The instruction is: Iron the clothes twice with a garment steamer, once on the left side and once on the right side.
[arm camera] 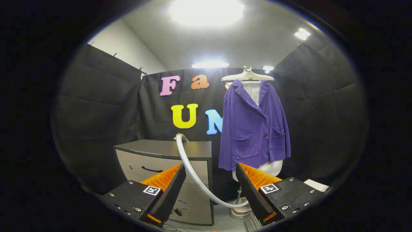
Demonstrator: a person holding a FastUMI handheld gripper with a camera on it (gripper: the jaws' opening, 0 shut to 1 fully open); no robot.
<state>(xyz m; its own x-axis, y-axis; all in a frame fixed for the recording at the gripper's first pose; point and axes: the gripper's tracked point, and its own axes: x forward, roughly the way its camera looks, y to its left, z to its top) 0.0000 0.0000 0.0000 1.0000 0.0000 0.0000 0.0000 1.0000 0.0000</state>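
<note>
Tongs: my tongs point(210, 190) stand spread wide with nothing between the fingers; I judge they are held apart so they can close on the steamer's handle.
Jacket: the purple jacket point(252, 129) hangs on a pale hanger point(248, 76) beyond my fingers, over a white form point(272, 167) that keeps its front flat. It faces me squarely, so both front halves are open to a pass.
Hose: a white hose point(193, 170) curves down from the top of the cabinet point(167, 161), crosses between my fingers and runs to the steamer base point(239, 211) on the floor under the jacket.
Steamer head: its end rests at the cabinet top's far edge point(181, 137), where the hose begins. I take it to be parked there for easy reach; its shape is too small to tell.
Cabinet: grey, with a dark handle point(151, 169) on a drawer, just beside the jacket on my left.
Stage: as I judge it, ironing has not begun.
Next: reach for the head on the cabinet, then sweep one side.
Risk: the hose could snag on the cabinet corner or my fingers.
</note>
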